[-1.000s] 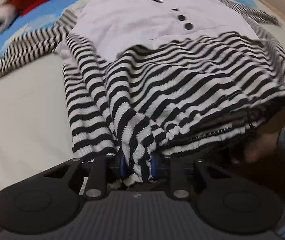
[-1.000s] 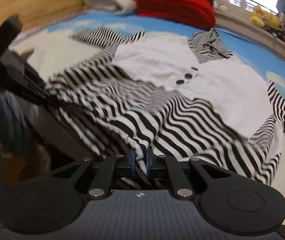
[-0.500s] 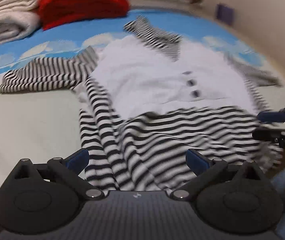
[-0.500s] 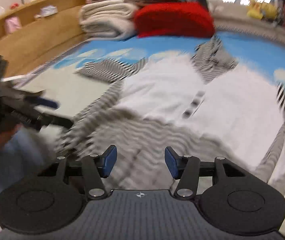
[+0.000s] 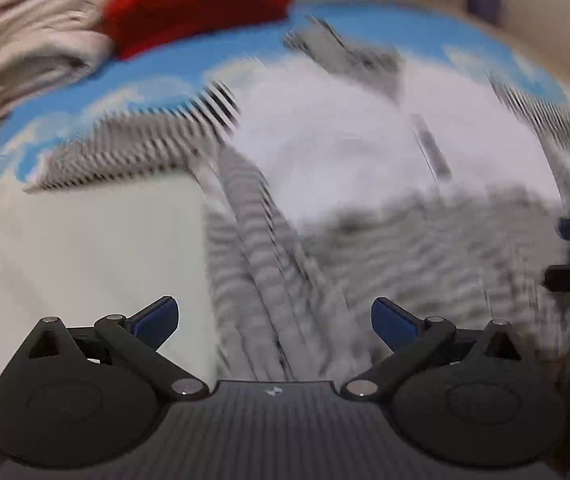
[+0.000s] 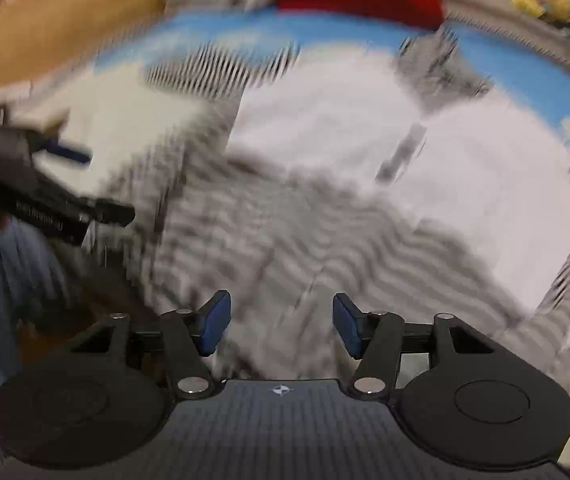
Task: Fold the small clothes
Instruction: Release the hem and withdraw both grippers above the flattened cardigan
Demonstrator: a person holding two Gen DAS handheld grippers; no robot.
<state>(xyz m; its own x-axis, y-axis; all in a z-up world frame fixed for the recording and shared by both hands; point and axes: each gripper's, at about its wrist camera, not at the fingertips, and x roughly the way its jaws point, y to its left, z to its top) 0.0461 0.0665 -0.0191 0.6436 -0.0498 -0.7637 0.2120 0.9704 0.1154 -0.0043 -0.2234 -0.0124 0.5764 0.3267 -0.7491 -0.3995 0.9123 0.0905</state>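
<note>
Down at the near edge of the bed, both my grippers have just let go of the black-and-white striped knit top with the plain white chest panel. A second ago each one was pinching the striped hem; now the left gripper has its blue pads spread as wide as they go with nothing clamped, and the right gripper is opening too, fabric lying under the gap but not pinched. The top is spread flat on the pale sheet, hem toward me, one sleeve out to the left, collar at the far end near the blue cloud-print blanket. Everything's pretty motion-blurred. My guess is the smoothing pull is done, so actual folding comes next, probably sleeves first.
</note>
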